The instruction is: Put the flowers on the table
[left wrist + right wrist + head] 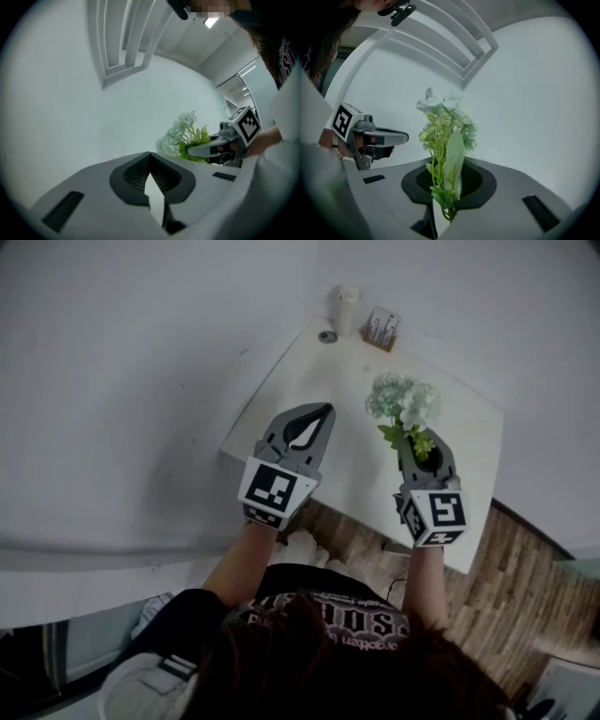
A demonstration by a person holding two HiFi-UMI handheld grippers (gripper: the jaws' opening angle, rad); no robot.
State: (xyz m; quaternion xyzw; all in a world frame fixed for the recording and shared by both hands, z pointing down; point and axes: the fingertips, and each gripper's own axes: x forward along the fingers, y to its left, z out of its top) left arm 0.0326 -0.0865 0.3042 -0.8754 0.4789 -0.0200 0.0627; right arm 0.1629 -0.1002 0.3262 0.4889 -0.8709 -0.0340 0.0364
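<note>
A bunch of white flowers point(405, 401) with green leaves stands up out of my right gripper point(419, 441), which is shut on its stems above the white table point(309, 371). In the right gripper view the stems point(446, 206) are pinched low between the jaws and the blooms point(445, 112) rise in front of a pale wall. My left gripper point(309, 427) hovers over the table's near left part, shut with its tips touching and nothing in it. The left gripper view shows its own jaws point(150, 161) empty, and the flowers point(180, 136) held by the right gripper point(206, 149) beside it.
At the table's far end stand a white cup point(348, 306), a small box point(382, 328) and a small round thing point(327, 336). Wooden floor point(511, 587) shows at the right of the table. A pale wall lies left and behind.
</note>
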